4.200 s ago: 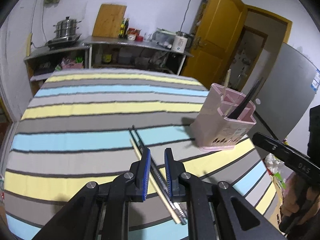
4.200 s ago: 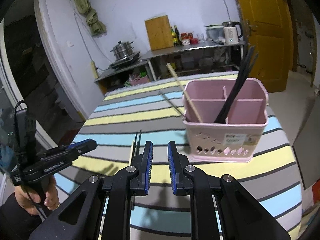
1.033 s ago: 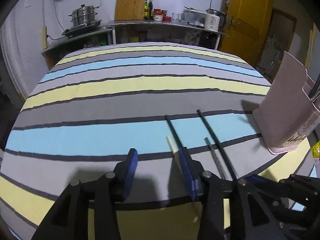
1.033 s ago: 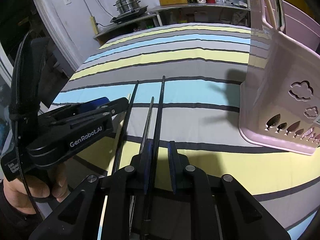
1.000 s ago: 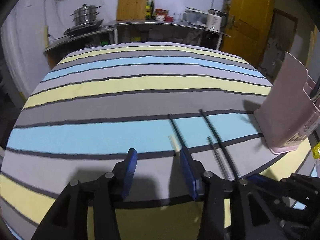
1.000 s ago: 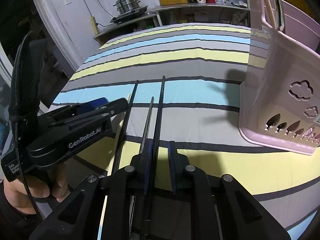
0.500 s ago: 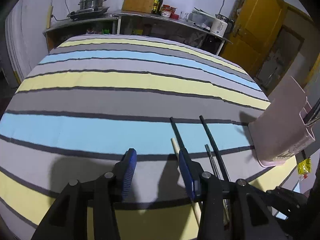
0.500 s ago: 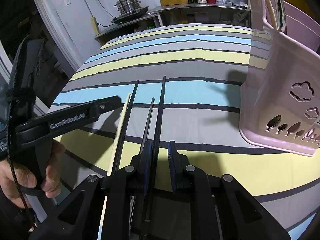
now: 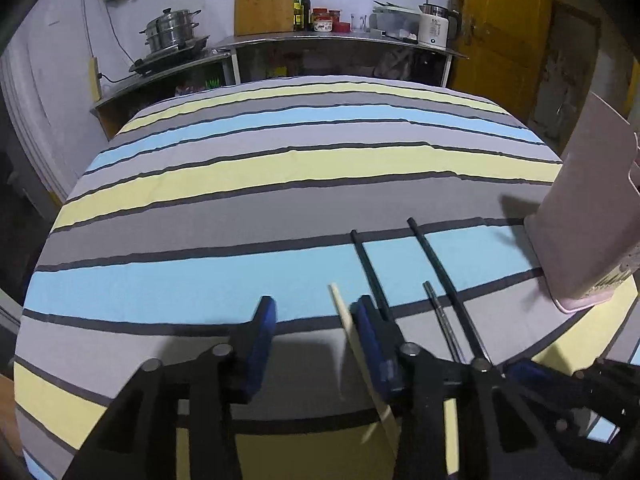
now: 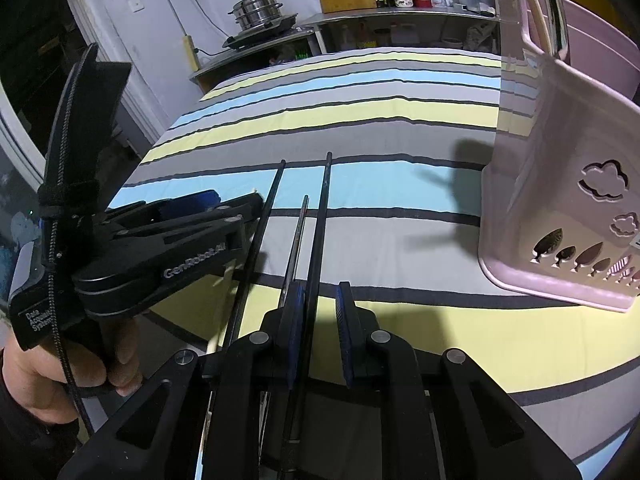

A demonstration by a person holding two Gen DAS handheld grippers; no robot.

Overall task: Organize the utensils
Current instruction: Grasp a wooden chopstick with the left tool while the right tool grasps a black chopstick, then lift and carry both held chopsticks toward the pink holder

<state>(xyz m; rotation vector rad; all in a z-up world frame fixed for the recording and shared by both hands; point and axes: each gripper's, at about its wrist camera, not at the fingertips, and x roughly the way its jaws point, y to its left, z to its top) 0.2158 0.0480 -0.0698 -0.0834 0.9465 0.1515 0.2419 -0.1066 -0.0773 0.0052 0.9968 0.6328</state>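
Lying between the right gripper's (image 10: pixel 320 332) parted jaws: a black chopstick (image 10: pixel 320 224).

Four chopsticks (image 9: pixel 440 272) flat beside pink holder (image 10: pixel 568 208)

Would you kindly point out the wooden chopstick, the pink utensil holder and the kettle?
wooden chopstick (image 9: pixel 343 312): left wrist view, shaft near its tip.
pink utensil holder (image 10: pixel 560 184): right wrist view, side wall.
kettle (image 9: pixel 433 29): left wrist view, white body.

Both my wrist cameras are sitting low over the striped table (image 9: pixel 280 168), facing the far kitchen counter (image 9: pixel 340 40). They are sharing the chopsticks (image 10: pixel 316 240) and pink holder (image 10: pixel 560 200); my right one is also catching my left gripper (image 10: pixel 240 208).
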